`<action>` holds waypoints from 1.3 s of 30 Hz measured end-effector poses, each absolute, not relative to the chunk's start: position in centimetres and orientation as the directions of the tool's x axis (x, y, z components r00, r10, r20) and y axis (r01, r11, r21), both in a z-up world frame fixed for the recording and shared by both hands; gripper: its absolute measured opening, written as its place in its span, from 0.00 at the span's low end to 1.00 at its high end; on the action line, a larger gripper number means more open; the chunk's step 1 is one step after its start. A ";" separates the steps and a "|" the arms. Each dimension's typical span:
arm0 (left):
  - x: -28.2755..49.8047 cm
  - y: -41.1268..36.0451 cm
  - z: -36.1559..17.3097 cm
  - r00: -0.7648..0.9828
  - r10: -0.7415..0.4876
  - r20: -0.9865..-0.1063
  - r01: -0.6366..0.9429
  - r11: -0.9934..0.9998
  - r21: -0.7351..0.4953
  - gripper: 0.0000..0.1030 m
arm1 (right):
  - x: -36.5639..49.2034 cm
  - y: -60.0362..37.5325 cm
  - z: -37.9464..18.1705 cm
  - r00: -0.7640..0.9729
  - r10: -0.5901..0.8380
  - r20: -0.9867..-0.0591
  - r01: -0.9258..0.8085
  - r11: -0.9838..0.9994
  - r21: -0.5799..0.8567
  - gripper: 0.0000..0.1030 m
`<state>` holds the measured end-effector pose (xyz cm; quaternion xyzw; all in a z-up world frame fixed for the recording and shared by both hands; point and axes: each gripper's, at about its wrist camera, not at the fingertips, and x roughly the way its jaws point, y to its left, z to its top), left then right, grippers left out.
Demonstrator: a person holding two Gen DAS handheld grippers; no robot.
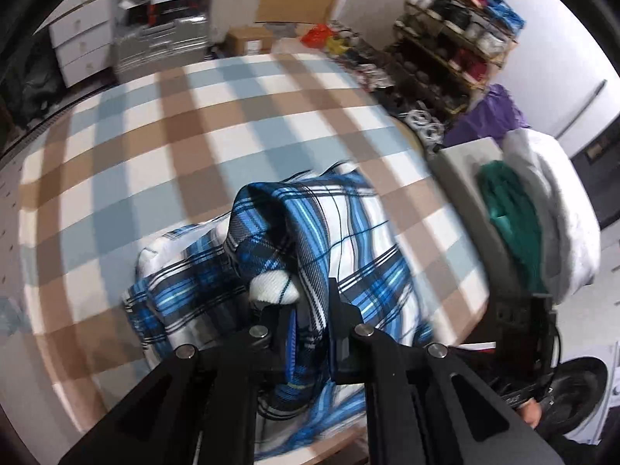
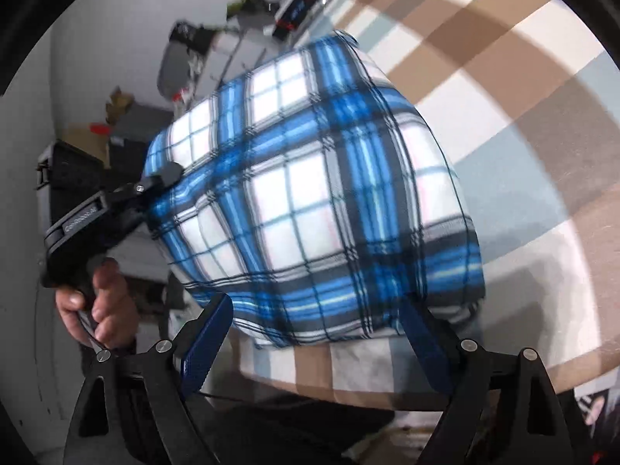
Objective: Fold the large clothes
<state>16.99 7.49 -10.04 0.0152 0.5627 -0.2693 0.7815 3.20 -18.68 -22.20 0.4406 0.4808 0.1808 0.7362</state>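
A blue, white and black plaid garment (image 1: 360,232) lies bunched on the checked cover (image 1: 193,147), near its front edge. My left gripper (image 1: 298,310) is shut on a raised fold of it, and the cloth stands up in a peak above the pinched jaws. From the right wrist camera the garment (image 2: 310,193) bulges up large and blurred. The left gripper (image 2: 166,178) grips its left edge, with a hand (image 2: 100,302) on the handle. My right gripper (image 2: 316,329) stands open and wide. Its blue pads (image 2: 209,337) flank the garment's lower edge without pressing on it.
The brown, blue and white checked cover (image 2: 523,135) spreads beyond the garment. To the right in the left wrist view sit a grey box (image 1: 457,178), a green cloth (image 1: 511,213) and a white fluffy bundle (image 1: 562,213). A shoe rack (image 1: 453,38) and white drawers (image 1: 81,38) stand behind.
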 end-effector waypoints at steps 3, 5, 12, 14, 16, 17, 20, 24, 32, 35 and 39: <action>17.3 10.5 -12.3 0.219 -0.403 -0.889 0.368 0.877 -0.307 0.07 | 4.3 -16.5 -22.7 0.383 0.673 -0.632 0.150 0.630 0.762 0.86; 17.2 13.1 -13.2 0.215 -0.427 -0.878 0.316 0.882 -0.351 0.07 | 4.7 -15.6 -22.1 0.387 0.644 -0.660 0.111 0.678 0.726 0.87; 15.0 18.0 -16.4 0.195 -0.434 -0.880 0.219 0.894 -0.392 0.14 | 5.6 -14.5 -20.7 0.403 0.614 -0.679 0.094 0.710 0.698 0.88; 14.5 18.7 -16.9 0.200 -0.428 -0.881 0.195 0.899 -0.392 0.25 | 5.6 -14.7 -19.4 0.450 0.608 -0.653 0.050 0.714 0.699 0.88; 14.1 19.1 -17.5 0.188 -0.407 -0.894 0.182 0.909 -0.376 0.37 | 5.4 -14.8 -18.4 0.499 0.570 -0.653 0.034 0.740 0.672 0.88; 14.0 19.3 -17.6 0.181 -0.388 -0.904 0.170 0.917 -0.359 0.45 | 5.4 -14.8 -18.2 0.503 0.563 -0.656 0.030 0.747 0.664 0.88; 13.6 19.5 -16.7 0.180 -0.354 -0.918 0.165 0.931 -0.327 0.45 | 5.5 -14.7 -19.1 0.478 0.579 -0.661 0.064 0.727 0.683 0.88; 13.1 19.1 -14.1 0.271 0.029 -0.962 0.145 0.987 0.070 0.45 | 5.3 -15.5 -20.0 0.472 0.588 -0.657 0.097 0.706 0.701 0.88; 12.5 16.4 -9.8 0.331 -0.325 -0.886 0.209 0.941 -0.267 0.44 | 3.9 -15.1 -19.8 0.476 0.593 -0.649 0.081 0.706 0.704 0.88; 12.1 13.5 -12.1 0.303 -0.302 -0.904 0.295 0.931 -0.213 0.44 | 3.8 -15.3 -19.4 0.496 0.590 -0.637 0.069 0.704 0.706 0.88; 11.5 12.4 -17.2 0.263 -0.130 -0.956 0.324 0.945 -0.039 0.46 | 3.4 -15.4 -18.9 0.511 0.596 -0.619 0.050 0.699 0.714 0.88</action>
